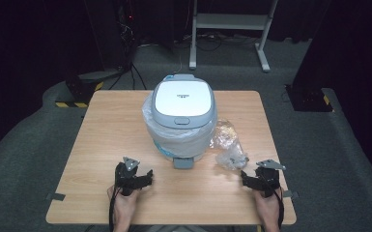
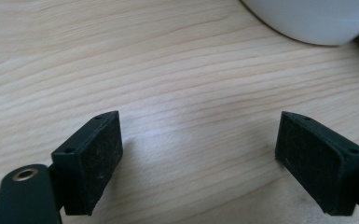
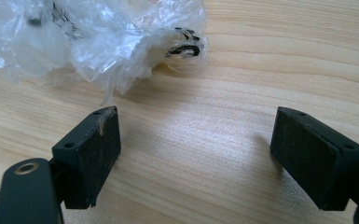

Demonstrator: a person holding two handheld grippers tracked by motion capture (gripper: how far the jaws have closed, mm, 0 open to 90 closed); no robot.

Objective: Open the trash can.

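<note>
Currently on the table (image 1: 101,145): a white lidded bin (image 1: 183,101) is standing toward the far middle, and a crumpled clear plastic bag (image 1: 229,150) is lying just to its right, nearer the front edge.
Bin: its lid is sitting shut, and a clear liner (image 1: 174,137) is bunching out around the body under the lid.
Left gripper (image 1: 147,178): it is resting low over the near left of the wood, short of the bin and apart from it; in the left gripper view the bin's rounded white base (image 2: 312,18) is showing at the far right.
Left jaws: they are standing wide apart (image 2: 198,140), gripping nothing, with bare wood between them.
Right gripper (image 1: 245,178): it is sitting at the near right, close to the crumpled bag (image 3: 88,42).
Right jaws: they are gaping wide (image 3: 193,135), holding nothing; the bag is lying just beyond one fingertip, and whether it is touching is unclear.
</note>
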